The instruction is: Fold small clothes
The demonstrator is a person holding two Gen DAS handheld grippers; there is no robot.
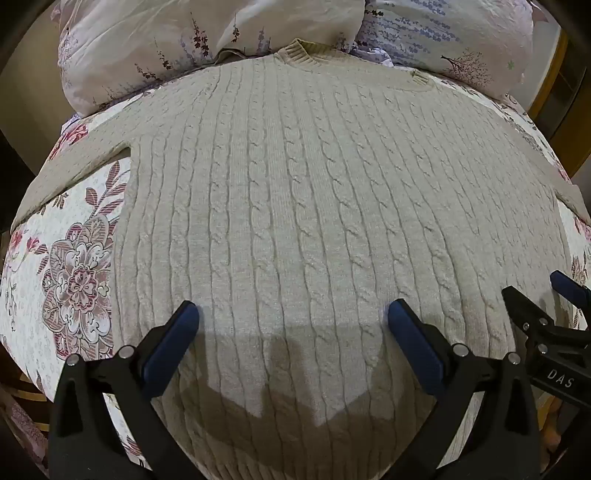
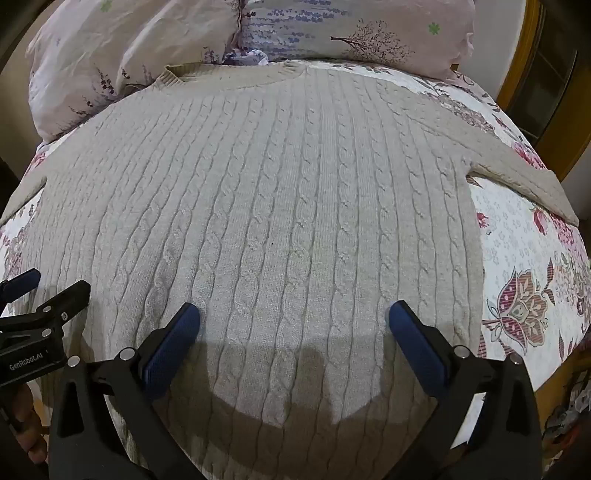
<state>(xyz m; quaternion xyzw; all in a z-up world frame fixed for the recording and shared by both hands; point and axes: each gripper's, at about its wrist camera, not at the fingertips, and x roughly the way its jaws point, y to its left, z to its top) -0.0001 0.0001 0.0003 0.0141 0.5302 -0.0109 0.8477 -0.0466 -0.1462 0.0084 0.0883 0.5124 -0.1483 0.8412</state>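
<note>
A beige cable-knit sweater (image 1: 295, 206) lies flat and spread out on a floral bedspread (image 1: 70, 266), collar toward the pillows, sleeves out to both sides. It also fills the right wrist view (image 2: 266, 214). My left gripper (image 1: 293, 314) is open and empty, hovering above the sweater's lower part. My right gripper (image 2: 293, 314) is open and empty above the lower right part of the sweater. The right gripper shows at the right edge of the left wrist view (image 1: 546, 317); the left gripper shows at the left edge of the right wrist view (image 2: 40, 306).
Two floral pillows (image 1: 207, 40) (image 2: 354, 29) lie at the head of the bed just past the collar. The bedspread (image 2: 524, 258) shows on both sides of the sweater. A wooden frame (image 2: 532, 66) stands at the far right.
</note>
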